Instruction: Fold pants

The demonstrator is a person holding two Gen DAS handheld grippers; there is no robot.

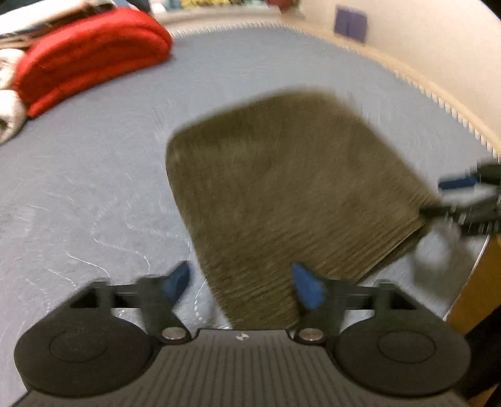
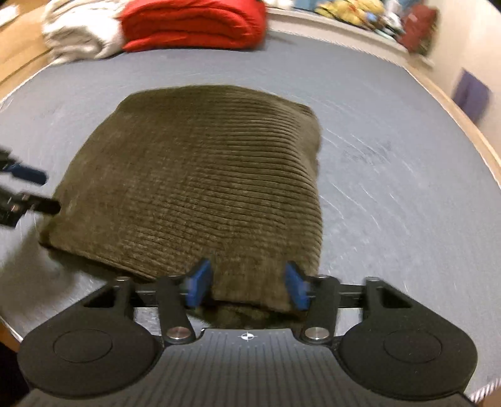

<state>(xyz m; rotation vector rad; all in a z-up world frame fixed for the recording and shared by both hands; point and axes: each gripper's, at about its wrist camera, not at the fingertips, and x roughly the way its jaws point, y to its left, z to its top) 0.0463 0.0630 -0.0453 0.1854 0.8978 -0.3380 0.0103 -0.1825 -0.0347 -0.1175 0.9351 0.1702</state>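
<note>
Pants (image 2: pixel 200 175), one; red blankets (image 2: pixel 194 25), one

text: none readable anywhere | only sign: small white crosshair mark on the ribbed black body of the right tongs (image 2: pixel 247 337), centred behind the fingers | left tongs (image 1: pixel 241 337): same spot, mark too blurred to make out

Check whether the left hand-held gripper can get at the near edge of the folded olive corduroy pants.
Probably yes: the left hand-held gripper is open, the folded olive corduroy pants' edge lies between its fingers, and nothing blocks it.
</note>
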